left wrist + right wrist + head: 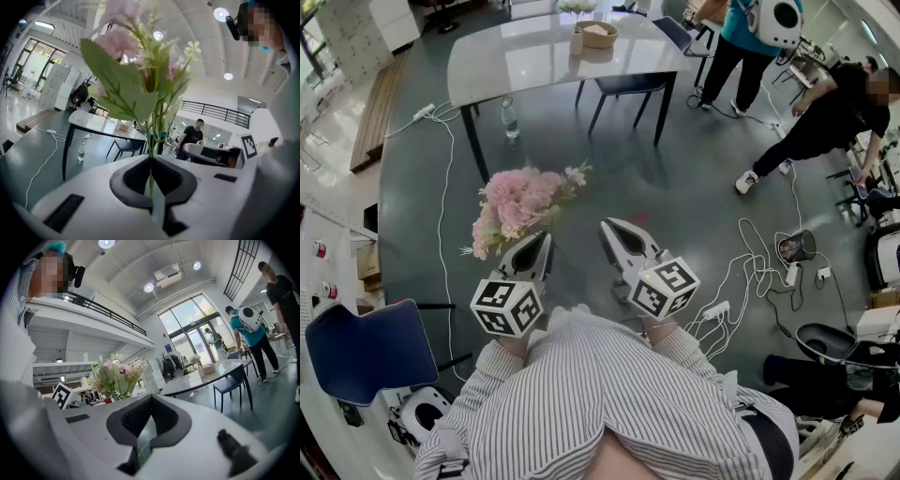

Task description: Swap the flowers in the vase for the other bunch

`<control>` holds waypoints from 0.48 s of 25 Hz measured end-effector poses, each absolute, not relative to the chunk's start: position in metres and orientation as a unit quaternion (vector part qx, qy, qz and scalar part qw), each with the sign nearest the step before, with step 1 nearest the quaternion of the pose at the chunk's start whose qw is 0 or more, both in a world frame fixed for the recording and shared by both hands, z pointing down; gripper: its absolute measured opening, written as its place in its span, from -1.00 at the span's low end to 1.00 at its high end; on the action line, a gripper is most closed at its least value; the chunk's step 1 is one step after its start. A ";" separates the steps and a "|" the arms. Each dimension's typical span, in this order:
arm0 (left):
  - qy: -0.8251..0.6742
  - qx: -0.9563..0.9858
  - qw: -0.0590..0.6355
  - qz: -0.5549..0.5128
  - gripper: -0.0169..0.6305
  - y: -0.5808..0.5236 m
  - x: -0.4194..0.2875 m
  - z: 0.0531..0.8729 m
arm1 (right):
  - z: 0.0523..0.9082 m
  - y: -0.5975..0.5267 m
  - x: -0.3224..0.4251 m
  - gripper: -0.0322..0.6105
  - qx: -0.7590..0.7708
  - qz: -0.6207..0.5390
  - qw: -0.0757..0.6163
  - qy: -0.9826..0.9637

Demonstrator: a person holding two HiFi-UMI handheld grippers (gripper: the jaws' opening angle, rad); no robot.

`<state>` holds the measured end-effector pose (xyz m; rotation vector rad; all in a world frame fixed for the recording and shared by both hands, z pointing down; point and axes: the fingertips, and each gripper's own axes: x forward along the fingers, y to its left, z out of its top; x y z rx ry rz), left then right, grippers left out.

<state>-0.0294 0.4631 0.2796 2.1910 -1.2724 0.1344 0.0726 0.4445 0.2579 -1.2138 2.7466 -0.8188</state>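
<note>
- The left gripper (151, 164) has its fingers (129, 180) pressed shut on the green stems (151, 140) of the pink bunch (520, 202). The stems rise straight out of the seam between the two fingers
- In the head view the bunch juts up and away from the fingertips, over the grey floor (694, 187) and well short of the bench (534, 66)
- The bunch has soft pink blooms packed close, small cream-white blossoms at one edge, and broad green leaves (124, 89) lower on the stems
- The right gripper (150, 397) is closed too, its fingers together. A thin green sliver shows low in the seam, possibly a stem end, but it is too small to tell
- The right gripper sits just beside the left one, near the bunch but apart from it
- At the far end of the bench a vase (577, 41) with pale flowers stands beside a basket (598, 34)
</note>
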 end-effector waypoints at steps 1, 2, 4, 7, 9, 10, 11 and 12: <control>-0.480 0.824 0.298 0.049 -0.88 0.462 -0.029 0.280 | 0.259 0.444 0.073 -0.85 -0.389 -0.263 0.013 0.883; -0.481 0.823 0.298 0.048 -0.88 0.461 -0.028 0.281 | 0.260 0.443 0.074 -0.85 -0.388 -0.263 0.012 0.883; -0.482 0.823 0.298 0.046 -0.88 0.458 -0.027 0.281 | 0.261 0.440 0.076 -0.85 -0.386 -0.262 0.011 0.884; -0.481 0.823 0.299 0.045 -0.88 0.454 -0.025 0.279 | 0.261 0.435 0.077 -0.85 -0.384 -0.263 0.008 0.885; -0.482 0.823 0.299 0.043 -0.88 0.460 -0.025 0.283 | 0.264 0.442 0.076 -0.85 -0.382 -0.260 0.005 0.887; -0.482 0.823 0.296 0.040 -0.88 0.472 -0.025 0.288 | 0.269 0.454 0.076 -0.85 -0.381 -0.256 0.006 0.888; -0.483 0.825 0.292 0.035 -0.88 0.490 -0.025 0.296 | 0.277 0.473 0.075 -0.85 -0.379 -0.249 0.008 0.891; -0.484 0.826 0.288 0.029 -0.88 0.510 -0.026 0.305 | 0.284 0.493 0.074 -0.85 -0.377 -0.244 0.015 0.894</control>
